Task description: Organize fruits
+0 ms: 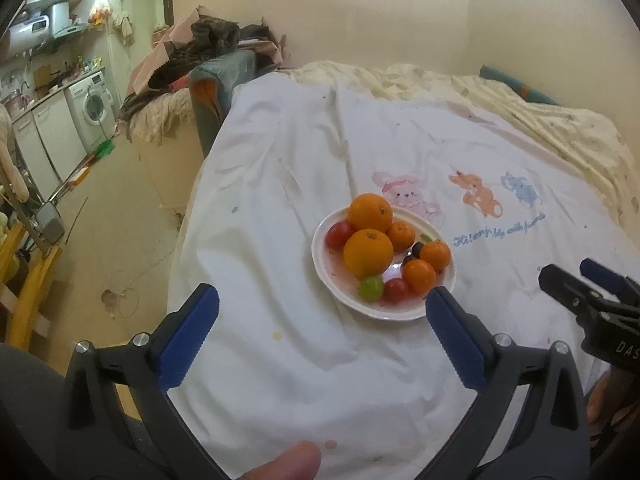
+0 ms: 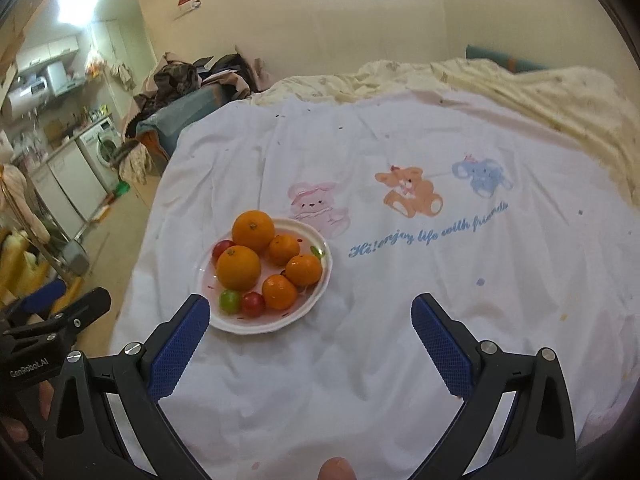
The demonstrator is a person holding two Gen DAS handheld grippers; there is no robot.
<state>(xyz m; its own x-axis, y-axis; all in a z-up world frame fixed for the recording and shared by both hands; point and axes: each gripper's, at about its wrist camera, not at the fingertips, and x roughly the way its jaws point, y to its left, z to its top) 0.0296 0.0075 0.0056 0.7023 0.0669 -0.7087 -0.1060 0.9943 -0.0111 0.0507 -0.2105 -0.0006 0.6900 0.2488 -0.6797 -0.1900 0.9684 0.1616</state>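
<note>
Right now both my left gripper point(image 1: 322, 304) and right gripper point(image 2: 310, 314) gape empty above the sheet point(image 1: 280, 360); the plate point(image 1: 332, 280) of fruit sits at 12 o'clock. Risk: round oranges point(image 1: 368, 253) roll off the soft bedding if nudged. Dark fruit point(image 1: 416, 249) mostly hidden, unidentifiable.

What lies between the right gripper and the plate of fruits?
Only bare white sheet. In the right wrist view the right gripper is open, and the plate rests just ahead, near its left finger, with nothing between.
</note>
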